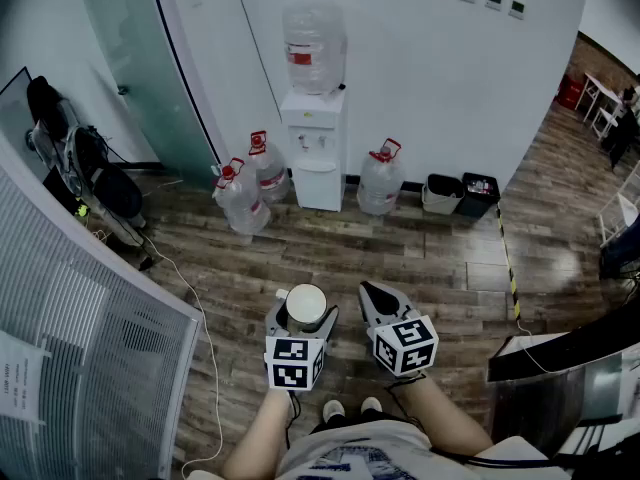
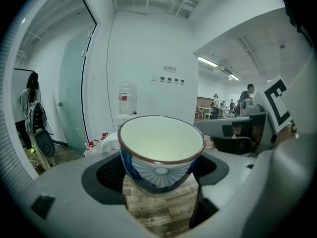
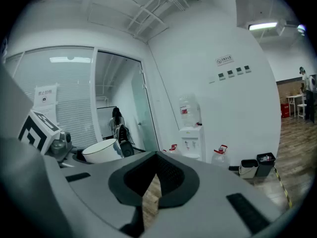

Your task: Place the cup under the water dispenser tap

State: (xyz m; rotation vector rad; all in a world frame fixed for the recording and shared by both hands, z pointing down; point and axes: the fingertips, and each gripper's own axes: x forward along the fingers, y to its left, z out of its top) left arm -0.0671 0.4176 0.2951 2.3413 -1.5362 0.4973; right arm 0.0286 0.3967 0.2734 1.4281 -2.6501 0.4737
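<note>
Resting between the jaws of the left gripper (image 1: 302, 316), the cup (image 1: 305, 304) is held upright with its white inside open to the camera. In the left gripper view the cup (image 2: 161, 154) is seen filling the gap of the left gripper (image 2: 161, 175), a blue fan pattern on its wall and a brown rim around its mouth. The jaws are spread wide and closed on the cup's sides, though the exact contact at the pads (image 2: 107, 174) is partly hidden by the cup's bulge. The right gripper (image 1: 377, 292) is carried just beside the left one; its jaws are brought together on nothing, with only a thin slit of wooden floor (image 3: 150, 196) shown between them. The water dispenser (image 1: 315, 148) is set against the white wall, well apart from the cup, and its tap (image 1: 319, 140) is left with nothing beneath it. Water bottles (image 1: 241, 196) are stood on the floor at both sides of the dispenser
</note>
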